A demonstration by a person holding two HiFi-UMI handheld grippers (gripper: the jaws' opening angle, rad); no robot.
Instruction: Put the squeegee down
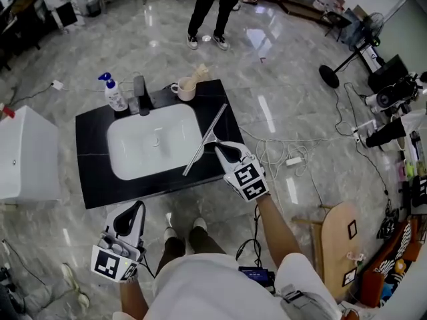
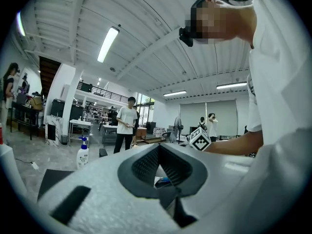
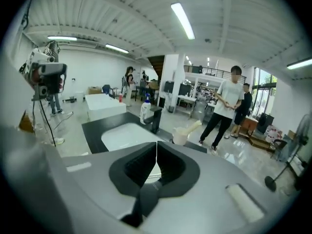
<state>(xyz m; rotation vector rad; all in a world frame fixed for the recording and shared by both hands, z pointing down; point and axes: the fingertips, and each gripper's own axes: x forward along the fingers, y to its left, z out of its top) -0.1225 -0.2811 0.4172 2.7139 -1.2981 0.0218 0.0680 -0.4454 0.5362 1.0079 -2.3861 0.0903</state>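
Observation:
The squeegee (image 1: 200, 149) lies slantwise on the black countertop (image 1: 90, 172), along the right rim of the white sink (image 1: 153, 142). My right gripper (image 1: 220, 149) hovers just off the counter's right front corner, beside the squeegee's lower end. Its jaws are shut with nothing between them (image 3: 156, 146), and they do not touch the squeegee. My left gripper (image 1: 140, 205) hangs in front of the counter at the lower left. Its jaws meet at the tips and hold nothing (image 2: 159, 146). The right gripper view looks over the sink (image 3: 124, 133); the squeegee is hidden there.
A soap dispenser (image 1: 115, 93), a black faucet (image 1: 141, 95) and a cup with a brush (image 1: 185, 87) stand along the counter's back edge. A white cabinet (image 1: 27, 155) stands at left. A person (image 1: 210, 12) stands beyond the counter. Cables (image 1: 273, 153) lie on the floor at right.

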